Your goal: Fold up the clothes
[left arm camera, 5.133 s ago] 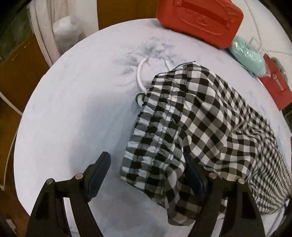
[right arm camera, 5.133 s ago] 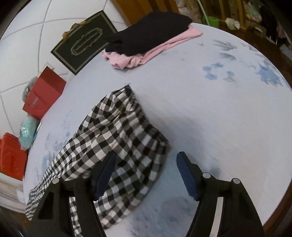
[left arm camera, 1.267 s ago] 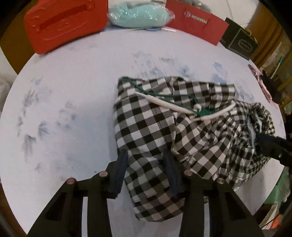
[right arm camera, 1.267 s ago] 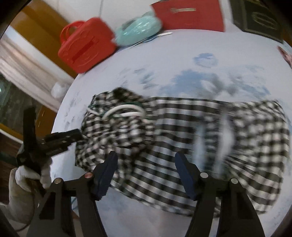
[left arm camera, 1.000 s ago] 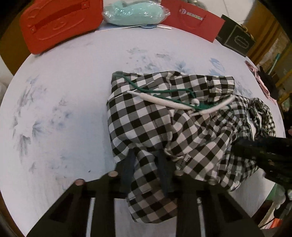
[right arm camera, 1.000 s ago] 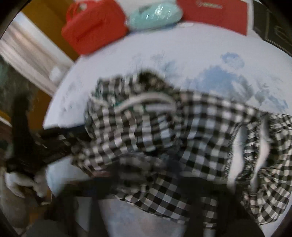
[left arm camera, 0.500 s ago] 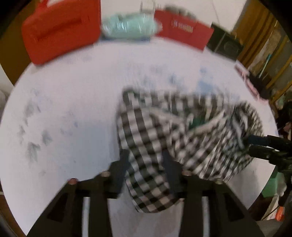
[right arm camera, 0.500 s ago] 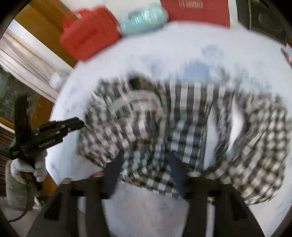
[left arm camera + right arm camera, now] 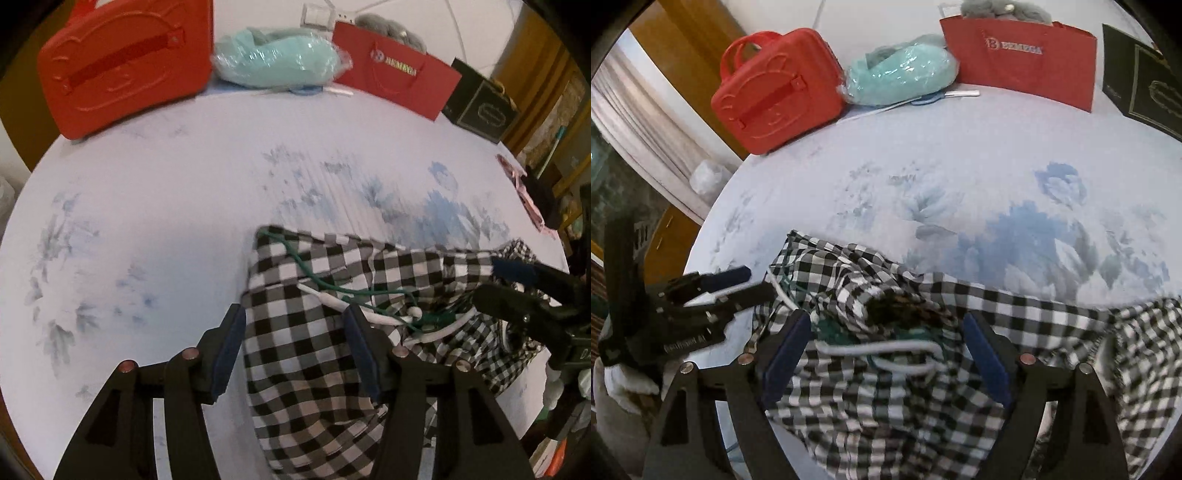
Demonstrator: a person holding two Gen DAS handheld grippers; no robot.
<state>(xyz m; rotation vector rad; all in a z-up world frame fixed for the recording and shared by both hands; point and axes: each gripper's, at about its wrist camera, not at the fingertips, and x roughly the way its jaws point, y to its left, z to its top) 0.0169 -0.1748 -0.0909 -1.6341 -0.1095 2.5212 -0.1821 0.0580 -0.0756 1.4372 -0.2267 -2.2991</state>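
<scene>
A black-and-white checked garment (image 9: pixel 314 332) with white and green drawstrings lies bunched at the near edge of the round table (image 9: pixel 166 192); it also shows in the right wrist view (image 9: pixel 960 369). My left gripper (image 9: pixel 295 339) is open, its fingers spread either side of the garment's left end. My right gripper (image 9: pixel 886 350) is open over the garment's waistband and drawstrings (image 9: pixel 879 347). The right gripper shows in the left wrist view (image 9: pixel 524 291), and the left gripper in the right wrist view (image 9: pixel 738 284).
At the table's far edge stand a red case (image 9: pixel 125 66), a teal bundle in plastic (image 9: pixel 280 59), a red paper bag (image 9: pixel 399 88) and a black box (image 9: pixel 480 110). Pink and black clothes (image 9: pixel 532 192) lie at the far right.
Both grippers were shut on the checked garment half a second ago and have opened. The garment has been drawn nearer the table's near edge and set down.
</scene>
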